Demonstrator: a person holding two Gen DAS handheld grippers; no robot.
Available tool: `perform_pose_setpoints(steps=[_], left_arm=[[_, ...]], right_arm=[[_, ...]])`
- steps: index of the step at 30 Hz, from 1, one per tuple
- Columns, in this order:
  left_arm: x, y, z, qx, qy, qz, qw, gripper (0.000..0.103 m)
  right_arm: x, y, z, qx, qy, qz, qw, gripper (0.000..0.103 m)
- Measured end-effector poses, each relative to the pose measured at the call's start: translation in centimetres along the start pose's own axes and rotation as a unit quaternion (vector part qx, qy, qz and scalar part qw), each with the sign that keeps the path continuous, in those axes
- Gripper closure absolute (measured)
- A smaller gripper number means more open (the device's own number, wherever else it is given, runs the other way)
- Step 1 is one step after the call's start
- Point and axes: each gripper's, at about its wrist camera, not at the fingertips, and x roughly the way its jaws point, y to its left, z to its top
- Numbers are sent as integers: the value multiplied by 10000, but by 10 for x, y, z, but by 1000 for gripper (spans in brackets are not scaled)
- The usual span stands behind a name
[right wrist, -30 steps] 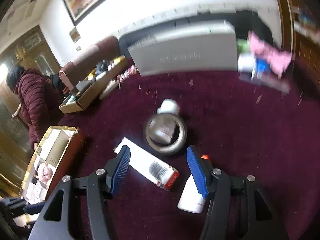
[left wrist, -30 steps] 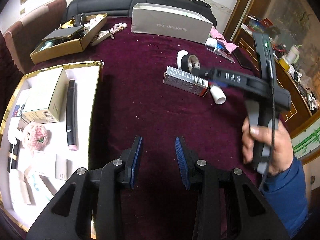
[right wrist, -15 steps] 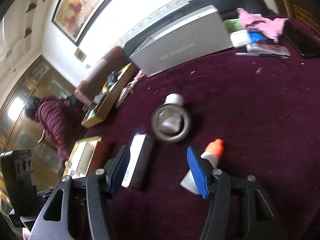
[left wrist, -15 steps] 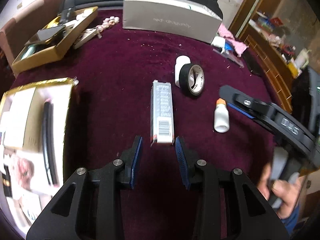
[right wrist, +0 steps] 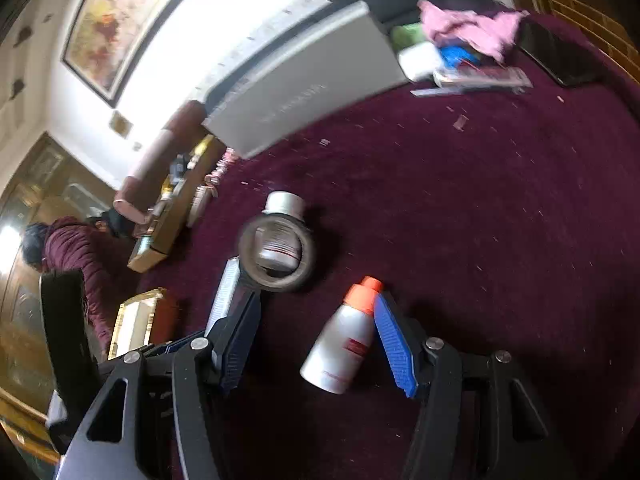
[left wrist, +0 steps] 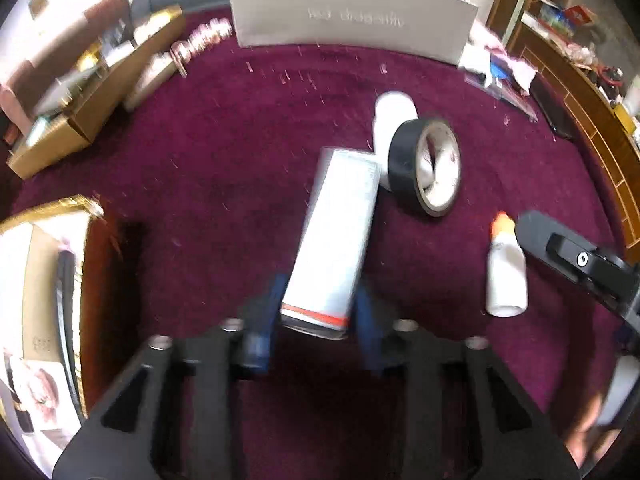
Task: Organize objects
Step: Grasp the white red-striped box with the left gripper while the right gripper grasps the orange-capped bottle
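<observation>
Both grippers low over maroon cloth [left wrist: 224, 152]: left gripper [left wrist: 318, 312] just closing around silver box [left wrist: 336, 236]; right gripper [right wrist: 316, 344] half-open, white bottle [right wrist: 340, 344] between jaws, ungripped.

Silver carton [left wrist: 336, 236], flat on maroon cloth [left wrist: 240, 168], beside black tape roll [left wrist: 424, 168]

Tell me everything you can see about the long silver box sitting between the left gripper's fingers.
The long silver box is a slim rectangular carton, apparently glossy card, with faint print on top and a red-and-white band at its near end. It lies flat on the maroon tablecloth, angled slightly right. Its near end sits between the left gripper pads, whose jaws have just been closing; blur hides whether they press it. Its far corner reaches the black tape roll.
</observation>
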Motion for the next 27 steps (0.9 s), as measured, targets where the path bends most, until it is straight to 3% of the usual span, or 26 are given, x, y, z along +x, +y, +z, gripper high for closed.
perform_pose_setpoints(steps=[4,8,11,15,27], left_arm=[[-5,12,-12,-133,-168,-142,9997,77],[-7,17,-17,-98,-244,-101,9996,77],[-4,17,-12,-171,-195,-86,9996,76],[0,14,-5,-139,-199,3,9997,75],[-30,16,-37,-218,-592,-347,9974,77]], right_arm=[[4,0,-3,7,195,-314,9993,43],[11,15,-11,-471,240,-562,9970,46],[22,33,-21,-1172,260,-586,9910,63],[35,48,-31,-2072,223,-1032,9726,76],[19,48,-21,-1848,46,-535,9813,77]])
